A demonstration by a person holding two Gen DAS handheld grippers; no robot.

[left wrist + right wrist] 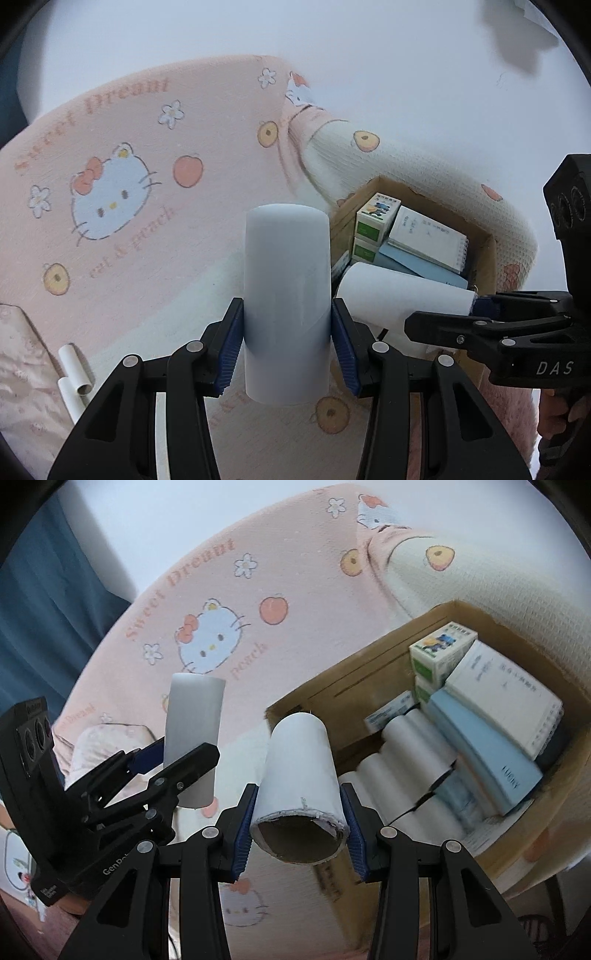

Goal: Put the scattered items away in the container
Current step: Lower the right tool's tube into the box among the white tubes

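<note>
My left gripper (287, 347) is shut on a smooth white roll (287, 295), held upright above the pink bedding; it also shows in the right wrist view (194, 734). My right gripper (299, 823) is shut on a white paper tube (299, 771) with a torn cardboard end, held at the near edge of the cardboard box (332, 701). In the left wrist view this tube (399, 295) lies over the box (487, 254). The box holds white rolls (410, 746), a blue box (484, 749), a notebook (506, 698) and green-white cartons (439, 650).
A pink Hello Kitty blanket (129, 177) covers the bed under both grippers. A cream pillow (424, 170) lies behind the box. Two thin white tubes (74, 373) lie at the lower left. A blue curtain (48, 602) hangs at the left.
</note>
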